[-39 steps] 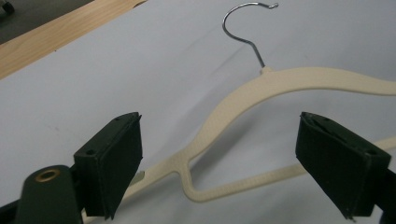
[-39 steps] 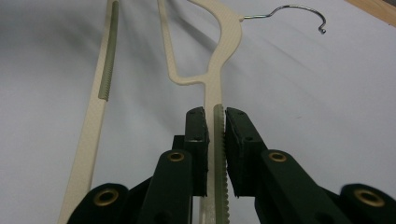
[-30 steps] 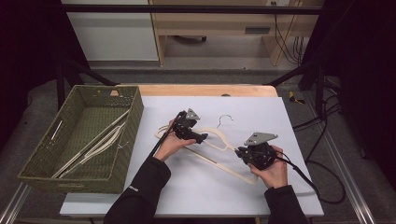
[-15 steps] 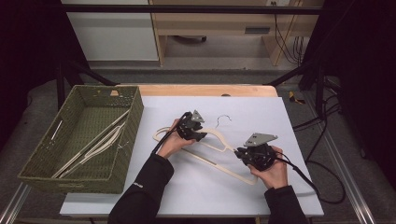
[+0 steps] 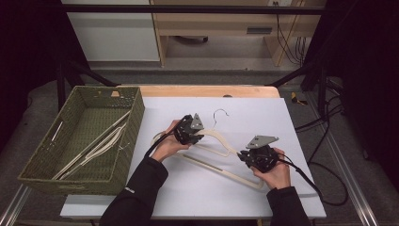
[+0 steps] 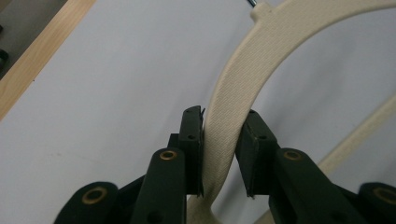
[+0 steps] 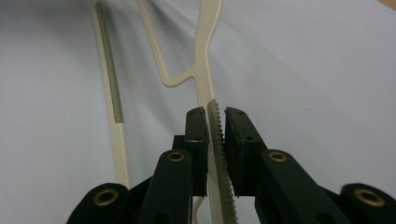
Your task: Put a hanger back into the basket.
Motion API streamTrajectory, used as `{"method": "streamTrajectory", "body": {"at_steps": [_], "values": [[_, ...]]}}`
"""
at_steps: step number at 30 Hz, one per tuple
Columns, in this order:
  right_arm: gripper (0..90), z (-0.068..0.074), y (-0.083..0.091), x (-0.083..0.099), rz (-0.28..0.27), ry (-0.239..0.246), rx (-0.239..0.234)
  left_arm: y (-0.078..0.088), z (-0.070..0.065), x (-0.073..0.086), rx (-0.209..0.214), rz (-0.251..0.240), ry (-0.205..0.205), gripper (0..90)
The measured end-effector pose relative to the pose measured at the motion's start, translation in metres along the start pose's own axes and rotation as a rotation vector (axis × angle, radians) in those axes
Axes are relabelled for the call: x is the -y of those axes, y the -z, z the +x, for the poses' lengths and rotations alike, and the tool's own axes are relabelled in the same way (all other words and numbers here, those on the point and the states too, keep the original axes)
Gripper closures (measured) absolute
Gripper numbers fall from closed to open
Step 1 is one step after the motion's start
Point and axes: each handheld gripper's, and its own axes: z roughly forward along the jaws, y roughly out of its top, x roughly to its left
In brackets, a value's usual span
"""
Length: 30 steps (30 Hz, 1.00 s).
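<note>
A cream plastic hanger (image 5: 226, 172) with a metal hook (image 5: 219, 114) lies in the middle of the white table (image 5: 291, 127). My left gripper (image 5: 195, 135) is at the hanger's left shoulder. Its jaws have just been closing, and in the left gripper view (image 6: 223, 126) both pads press on the curved cream arm (image 6: 261, 51). My right gripper (image 5: 242, 156) holds the hanger's right end. In the right gripper view (image 7: 215, 116) it is shut on the ridged strip of the hanger (image 7: 205, 46).
A green wicker basket (image 5: 70, 178) stands at the table's left edge, with several more cream hangers (image 5: 94, 146) lying in it. A wooden strip (image 5: 207, 90) runs along the table's far edge. Black cables (image 5: 310, 181) trail off to the right.
The left gripper has tilted and shifted slightly to the right on the hanger's shoulder. The right hand and its gripper have stayed in place.
</note>
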Motion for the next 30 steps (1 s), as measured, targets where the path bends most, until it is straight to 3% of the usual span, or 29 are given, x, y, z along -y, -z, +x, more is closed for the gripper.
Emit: {"method": "streamTrajectory", "body": {"at_steps": [3, 7, 12, 15, 19, 23, 25, 27, 30], "values": [[80.1, -0.003, -0.005, 0.004, 0.015, -0.012, 0.005, 0.006, -0.006, 0.0, -0.004, -0.004, -0.018, 74.5], [77.9, -0.007, -0.005, 0.006, -0.008, -0.029, -0.017, 0.012, -0.011, 0.006, -0.005, -0.017, -0.019, 75.1], [51.4, -0.005, -0.005, -0.004, -0.118, -0.053, -0.049, 0.022, -0.018, 0.007, -0.035, -0.013, -0.041, 75.3], [47.2, 0.002, -0.014, -0.018, -0.164, -0.042, -0.085, 0.026, -0.022, 0.006, -0.042, -0.015, -0.038, 75.3], [54.6, 0.007, -0.033, -0.034, -0.146, -0.024, -0.109, 0.031, -0.028, 0.007, -0.04, -0.022, -0.035, 75.3], [70.2, 0.01, -0.044, -0.042, -0.111, -0.017, -0.126, 0.037, -0.032, 0.008, -0.03, -0.024, -0.03, 75.5], [78.2, 0.01, -0.044, -0.043, -0.104, -0.018, -0.17, 0.039, -0.033, 0.009, -0.017, -0.022, -0.022, 75.4], [79.3, 0.012, -0.042, -0.042, -0.108, -0.017, -0.184, 0.043, -0.035, 0.01, -0.005, -0.033, -0.011, 74.8], [80.6, 0.013, -0.035, -0.042, -0.119, 0.004, -0.227, 0.054, -0.036, 0.01, 0.018, -0.061, 0.022, 63.5]]}}
